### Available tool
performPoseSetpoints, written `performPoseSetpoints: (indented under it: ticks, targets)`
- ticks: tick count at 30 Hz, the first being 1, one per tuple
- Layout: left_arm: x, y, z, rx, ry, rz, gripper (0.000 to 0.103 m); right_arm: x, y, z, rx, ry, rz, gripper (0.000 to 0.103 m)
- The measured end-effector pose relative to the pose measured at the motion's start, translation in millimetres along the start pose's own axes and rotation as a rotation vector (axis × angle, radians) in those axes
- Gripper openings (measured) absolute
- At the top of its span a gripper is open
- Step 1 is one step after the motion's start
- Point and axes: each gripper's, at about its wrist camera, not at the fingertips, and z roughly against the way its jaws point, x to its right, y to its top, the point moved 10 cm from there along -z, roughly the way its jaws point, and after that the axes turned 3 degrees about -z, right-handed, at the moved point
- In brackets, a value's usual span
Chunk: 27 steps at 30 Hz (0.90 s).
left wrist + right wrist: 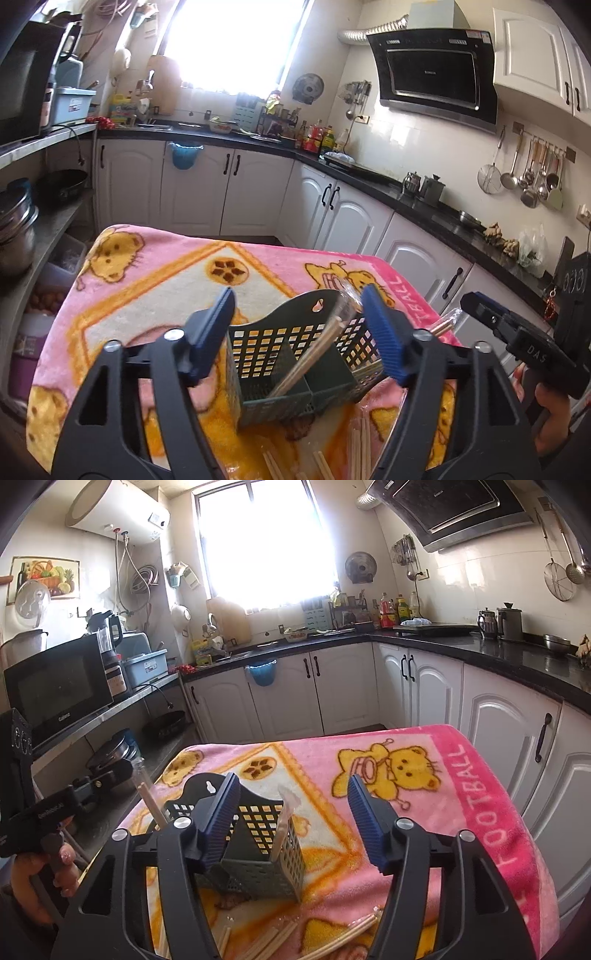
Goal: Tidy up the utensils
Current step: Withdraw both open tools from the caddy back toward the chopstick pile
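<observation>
Left wrist view: left gripper [299, 332] open and empty around the dark green utensil basket [291, 373] mid-tabletop, chopsticks [310, 358] leaning inside; right gripper [291, 821] likewise open; a nudge could topple the basket.

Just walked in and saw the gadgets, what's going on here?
A person holds a left gripper and a right gripper, sorting chopsticks into a dark green slotted holder on a pink blanket. Both jaws stand open, holding nothing. Wrapped chopsticks already lean in the holder; more chopsticks lie loose on the blanket in front.
</observation>
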Motion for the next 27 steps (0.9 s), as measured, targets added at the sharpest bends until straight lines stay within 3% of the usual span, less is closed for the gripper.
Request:
performPoseSetpoints:
  ticks: [3,7,20,27]
  targets:
    - [-3.9,2.8,13.6,0.036,0.008,0.017,0.085,0.6,-1.7,5.2,0.007,-0.004,0.008,0.066]
    - [-5.4,3.3,28.0,0.062,0.007,0.028,0.092,-0.3,-5.9,13.7,0.009,-0.005,0.016,0.070]
    - [-11.9,-18.6,46.0,0.053,0.021,0.068,0.092,-6.8,-22.3,34.3,0.001,-0.004,0.048,0.071]
    - [-10.2,-30.2,52.9,0.048,0.042,0.041,0.092,-11.9,-35.6,41.5,-0.019,0.000,0.072,0.072]
